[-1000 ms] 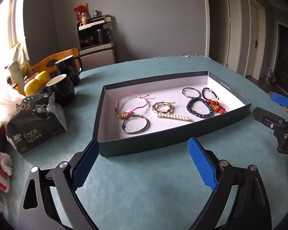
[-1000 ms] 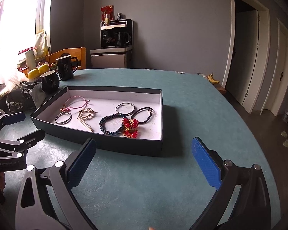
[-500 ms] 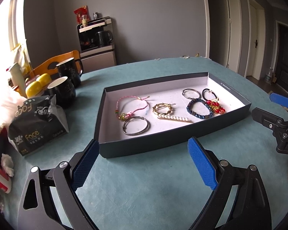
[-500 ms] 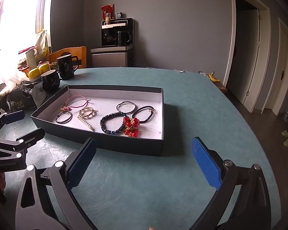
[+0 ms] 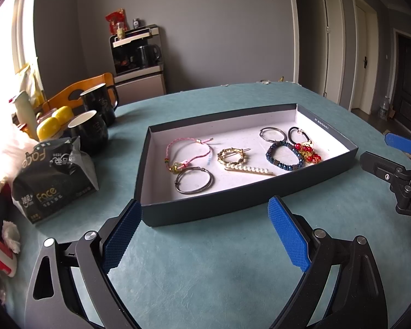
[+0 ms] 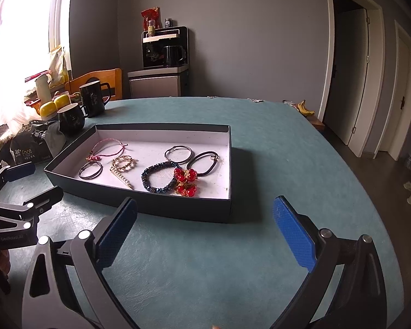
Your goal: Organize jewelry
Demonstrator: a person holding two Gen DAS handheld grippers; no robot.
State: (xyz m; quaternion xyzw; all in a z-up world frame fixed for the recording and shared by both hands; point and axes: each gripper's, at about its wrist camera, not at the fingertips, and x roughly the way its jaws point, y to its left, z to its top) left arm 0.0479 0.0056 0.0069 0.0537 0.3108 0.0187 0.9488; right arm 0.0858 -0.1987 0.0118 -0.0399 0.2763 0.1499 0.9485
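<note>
A shallow dark box (image 5: 233, 205) (image 6: 139, 204) with a white floor lies on the teal table. Inside lie a pink cord bracelet (image 5: 189, 150), a dark bangle (image 5: 194, 183), a gold hair ring (image 5: 231, 156), a pearl clip (image 5: 248, 169), a dark blue bead bracelet (image 5: 283, 159) (image 6: 159, 176), a red bead ornament (image 5: 307, 152) (image 6: 186, 182), a thin ring (image 5: 272, 134) and a black hair tie (image 5: 298, 134). My left gripper (image 5: 205, 230) is open and empty, just before the box's near wall. My right gripper (image 6: 205, 229) is open and empty, near the box's right corner.
Two black mugs (image 5: 89, 131) (image 5: 100, 107), yellow containers (image 5: 48, 127) and a black tissue pack (image 5: 52, 181) stand left of the box. A wooden chair (image 5: 76, 93) is behind them. A banana (image 6: 305, 108) lies at the table's far right edge.
Both grippers have crept slightly closer to the box. Nothing in the box has moved.
</note>
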